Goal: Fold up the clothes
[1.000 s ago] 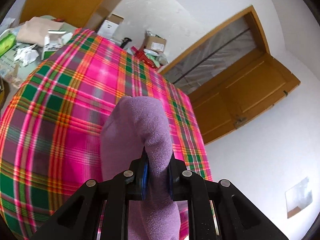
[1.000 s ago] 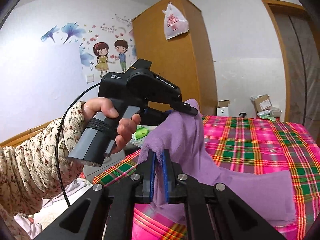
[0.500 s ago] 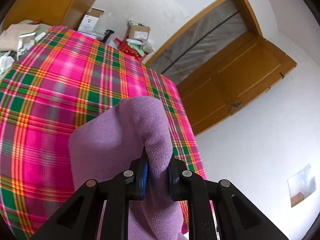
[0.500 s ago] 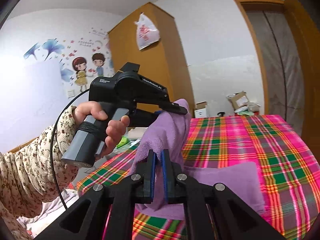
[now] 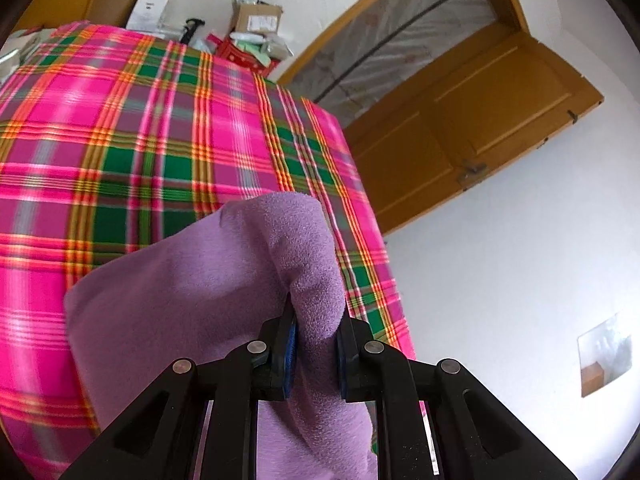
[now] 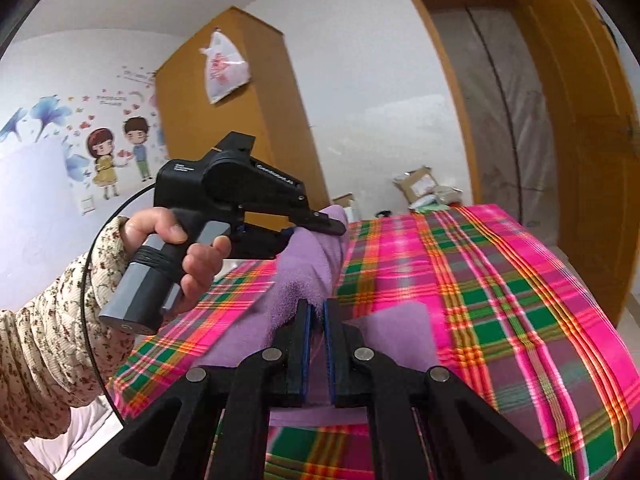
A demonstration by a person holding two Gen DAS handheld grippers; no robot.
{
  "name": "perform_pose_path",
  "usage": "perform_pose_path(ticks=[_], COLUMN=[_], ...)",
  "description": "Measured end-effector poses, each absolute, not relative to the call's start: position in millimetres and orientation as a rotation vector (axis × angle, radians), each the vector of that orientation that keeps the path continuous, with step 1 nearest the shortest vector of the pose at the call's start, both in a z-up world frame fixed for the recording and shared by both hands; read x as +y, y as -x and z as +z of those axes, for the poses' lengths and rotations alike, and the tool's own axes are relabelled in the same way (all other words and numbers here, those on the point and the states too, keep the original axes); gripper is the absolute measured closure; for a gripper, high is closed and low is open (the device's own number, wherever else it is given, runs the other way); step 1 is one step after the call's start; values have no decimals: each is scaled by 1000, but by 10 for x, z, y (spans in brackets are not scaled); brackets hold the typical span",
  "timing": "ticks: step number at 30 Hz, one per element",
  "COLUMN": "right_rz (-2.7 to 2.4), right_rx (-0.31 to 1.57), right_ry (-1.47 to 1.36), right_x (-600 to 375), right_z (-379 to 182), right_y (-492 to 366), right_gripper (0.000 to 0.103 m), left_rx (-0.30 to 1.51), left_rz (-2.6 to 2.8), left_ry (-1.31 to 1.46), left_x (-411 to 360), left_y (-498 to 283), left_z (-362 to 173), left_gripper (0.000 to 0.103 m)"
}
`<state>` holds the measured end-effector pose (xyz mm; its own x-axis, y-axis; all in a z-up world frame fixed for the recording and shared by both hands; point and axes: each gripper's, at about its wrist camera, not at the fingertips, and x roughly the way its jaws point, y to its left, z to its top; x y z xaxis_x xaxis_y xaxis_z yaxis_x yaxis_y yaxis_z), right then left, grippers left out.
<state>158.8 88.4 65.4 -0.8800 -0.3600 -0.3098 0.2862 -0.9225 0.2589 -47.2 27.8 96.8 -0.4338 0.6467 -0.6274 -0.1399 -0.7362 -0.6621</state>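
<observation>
A purple fleece garment lies partly on the pink plaid bed cover, with one edge lifted. My left gripper is shut on a bunched fold of that edge. In the right wrist view the same purple garment rises between both tools. My right gripper is shut on a fold of it close to the lens. The left gripper, held by a hand in a floral sleeve, pinches the cloth just beyond and above. The garment's lower part rests flat on the plaid cover.
Cardboard boxes and clutter stand past the bed's far end. A wooden door hangs open at the right. A tall wooden wardrobe with a plastic bag stands behind the left hand. The bed edge drops off near the grippers.
Both grippers have carried the held purple edge forward across the bed, and more of the garment now lies spread on the plaid cover. Both grips are unchanged.
</observation>
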Motion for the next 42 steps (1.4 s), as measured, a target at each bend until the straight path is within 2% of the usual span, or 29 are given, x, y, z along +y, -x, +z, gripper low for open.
perform_pose_path(ticks=[20, 25, 36, 42], right_rz=[-2854, -2862, -2876, -2920], right_rx=[-339, -334, -384, -412], right_ry=[-752, -800, -863, -905], right_x=[1247, 1271, 1309, 1391], right_z=[116, 40, -3, -20], right_y=[-1329, -1326, -1400, -1462], right_gripper=[96, 96, 96, 98], left_rx=[-712, -706, -749, -775], left_rz=[2040, 2015, 2035, 2034], left_ry=[1481, 1458, 1350, 1340], left_x=[691, 645, 276, 70], left_y=[929, 874, 532, 209], left_z=[276, 318, 498, 387], left_gripper=[85, 80, 80, 80])
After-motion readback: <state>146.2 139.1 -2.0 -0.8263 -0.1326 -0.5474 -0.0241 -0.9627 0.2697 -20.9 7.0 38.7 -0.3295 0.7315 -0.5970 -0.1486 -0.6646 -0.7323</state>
